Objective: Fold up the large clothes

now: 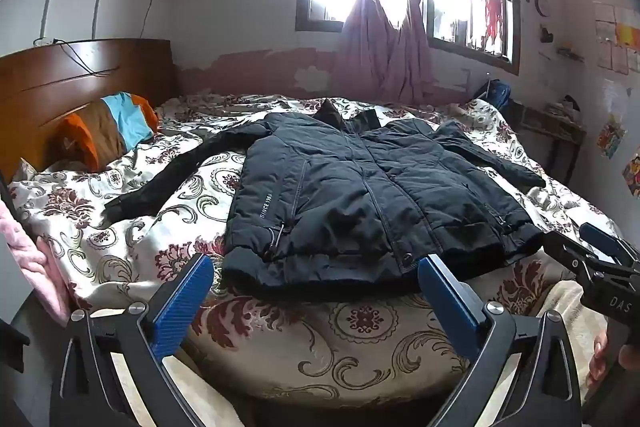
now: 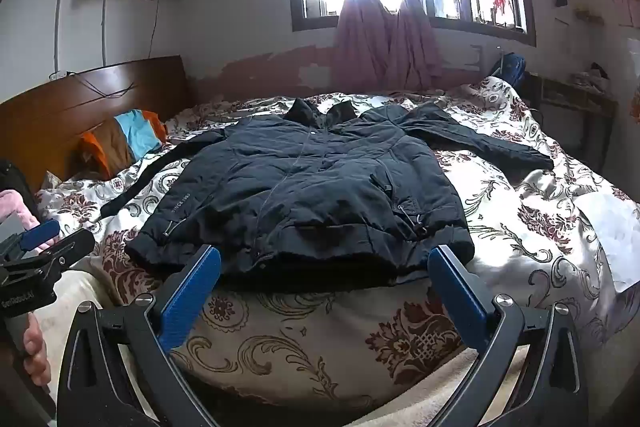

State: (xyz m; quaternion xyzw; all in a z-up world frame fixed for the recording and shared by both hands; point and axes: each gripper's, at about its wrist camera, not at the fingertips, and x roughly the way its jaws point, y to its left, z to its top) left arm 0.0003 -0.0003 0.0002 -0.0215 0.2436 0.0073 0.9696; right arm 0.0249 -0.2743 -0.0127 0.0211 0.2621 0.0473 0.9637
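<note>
A dark navy padded jacket (image 1: 360,195) lies flat, front up and zipped, on the floral bedspread (image 1: 132,227), both sleeves spread out to the sides. It also shows in the right wrist view (image 2: 312,195). My left gripper (image 1: 316,275) is open and empty, its blue fingers (image 1: 188,299) just short of the jacket's hem. My right gripper (image 2: 324,267) is open and empty at the hem too, and also shows at the right edge of the left wrist view (image 1: 600,255). The left gripper appears at the left edge of the right wrist view (image 2: 40,243).
A wooden headboard (image 1: 80,79) and an orange, brown and blue pillow (image 1: 108,131) lie at the left. A window with pink curtains (image 1: 380,39) is behind the bed. A small table (image 1: 560,127) stands at the far right. Pink cloth (image 1: 28,251) lies at the left edge.
</note>
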